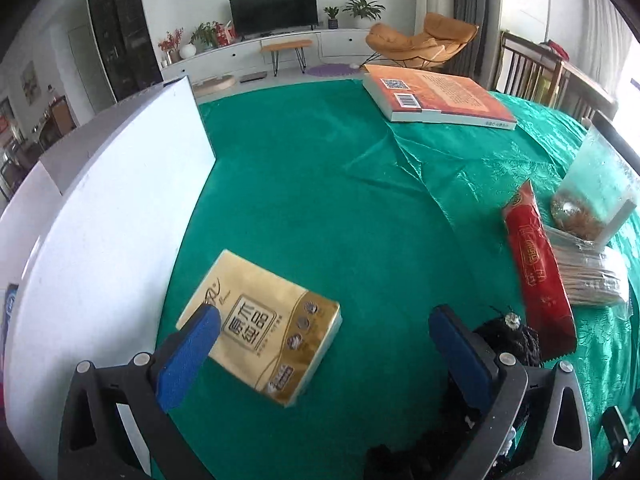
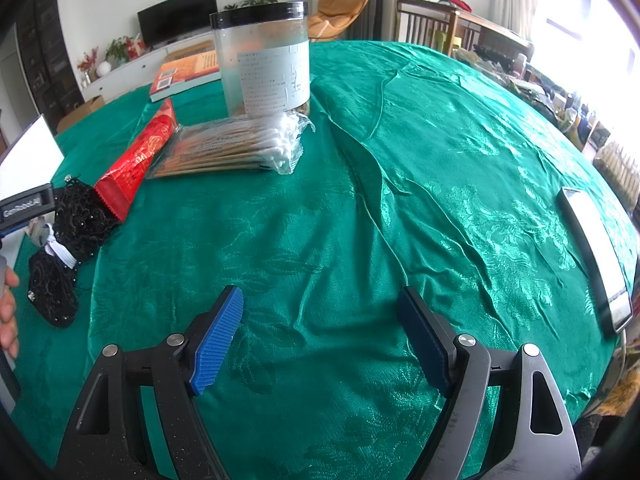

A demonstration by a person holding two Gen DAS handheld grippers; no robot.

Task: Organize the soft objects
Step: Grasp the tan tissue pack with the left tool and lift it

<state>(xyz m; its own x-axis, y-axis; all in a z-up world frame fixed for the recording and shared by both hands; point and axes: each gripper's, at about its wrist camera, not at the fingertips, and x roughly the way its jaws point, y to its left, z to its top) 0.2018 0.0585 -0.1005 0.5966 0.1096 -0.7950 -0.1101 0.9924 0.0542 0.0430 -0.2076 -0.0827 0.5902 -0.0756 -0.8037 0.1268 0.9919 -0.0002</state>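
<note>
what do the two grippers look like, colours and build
Both match: the left gripper and right gripper each have two blue ribbed pads on black, angular finger arms with triangular cut-outs and silver round pivot bolts. The right gripper's outer arm looks greyer and scuffed. In the right wrist view the left gripper's body shows white lettering. No sleeves or cables are visible.

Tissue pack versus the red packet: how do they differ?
The tissue pack is gold, broad and blocky; the red packet is long, narrow and flat. The tissue pack lies alone by the white box; the red packet lies against the cotton swab bag. Both lie flat on the green cloth, unheld.
</note>
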